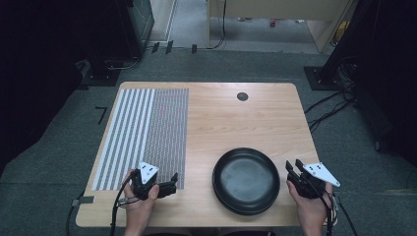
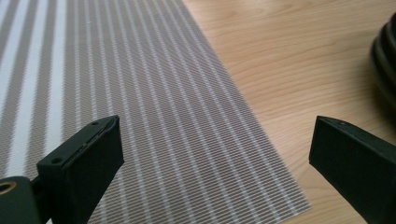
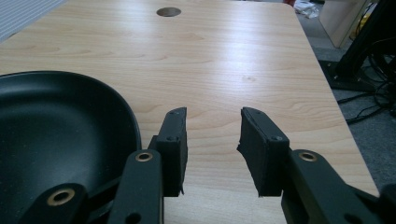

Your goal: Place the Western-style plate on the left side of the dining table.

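High view: left tongs held low over the near left part of the worktop, tips just past the near right corner of the striped placemat, pointed toward the black bowl. Right tongs held just beside the bowl's right rim, apart from it, pointed away from the person. Bowl seen as what looks like two stacked pieces, between the two tongs, resting near the front edge. Round cable hole far ahead of both tongs.

Left gripper view: left tongs released, jaws spread wide, nothing between them. Placemat directly below and ahead, its right edge running between the jaws. Dark rim of the bowl off to the right of the right jaw, well apart.

Right gripper view: right tongs released, jaws parted by a moderate gap, empty. Bowl just left of the left jaw, rim close to it; contact could not be told. Bare worktop ahead.

Step judged: approach, before any grasp; bowl not yet gripped or lifted. Next move judged: right tongs shifted left to straddle the bowl's rim, then clenched; left tongs likely needed for the opposite rim or for steadying the placemat as destination.
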Demonstrator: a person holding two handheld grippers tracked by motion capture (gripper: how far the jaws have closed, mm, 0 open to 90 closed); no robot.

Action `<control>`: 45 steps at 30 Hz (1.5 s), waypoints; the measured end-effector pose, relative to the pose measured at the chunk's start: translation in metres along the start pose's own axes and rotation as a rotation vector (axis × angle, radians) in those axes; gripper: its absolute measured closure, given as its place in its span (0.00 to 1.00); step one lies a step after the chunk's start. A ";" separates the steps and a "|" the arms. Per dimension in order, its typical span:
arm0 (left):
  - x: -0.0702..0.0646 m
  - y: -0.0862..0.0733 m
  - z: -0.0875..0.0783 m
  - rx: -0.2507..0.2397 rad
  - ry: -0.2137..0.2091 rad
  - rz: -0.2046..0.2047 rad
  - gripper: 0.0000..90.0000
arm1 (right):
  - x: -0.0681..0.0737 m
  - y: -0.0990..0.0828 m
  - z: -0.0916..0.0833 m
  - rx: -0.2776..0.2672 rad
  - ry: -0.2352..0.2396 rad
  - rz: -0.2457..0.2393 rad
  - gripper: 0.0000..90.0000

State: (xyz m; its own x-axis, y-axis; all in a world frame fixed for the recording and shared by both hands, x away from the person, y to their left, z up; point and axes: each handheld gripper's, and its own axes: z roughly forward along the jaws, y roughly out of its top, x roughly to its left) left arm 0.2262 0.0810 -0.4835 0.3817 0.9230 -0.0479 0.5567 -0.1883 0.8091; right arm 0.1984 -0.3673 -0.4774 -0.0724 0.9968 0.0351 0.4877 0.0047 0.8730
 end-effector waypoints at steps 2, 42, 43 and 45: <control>-0.003 0.001 0.001 -0.001 -0.009 0.004 0.03 | 0.001 0.000 0.000 -0.001 0.006 -0.002 0.69; -0.077 0.016 0.036 0.055 -0.284 0.018 0.07 | 0.009 -0.010 0.014 0.108 0.232 0.173 0.83; -0.077 0.016 0.036 0.052 -0.292 0.018 0.07 | 0.009 -0.010 0.014 0.115 0.233 0.183 0.84; -0.079 0.016 0.036 0.051 -0.274 0.015 0.16 | 0.007 -0.010 0.015 0.125 0.245 0.198 0.87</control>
State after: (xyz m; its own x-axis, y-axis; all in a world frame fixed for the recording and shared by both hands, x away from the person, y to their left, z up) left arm 0.2312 -0.0074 -0.4880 0.5713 0.7965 -0.1983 0.5832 -0.2240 0.7808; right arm 0.2059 -0.3588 -0.4932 -0.1656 0.9303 0.3272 0.6153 -0.1618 0.7715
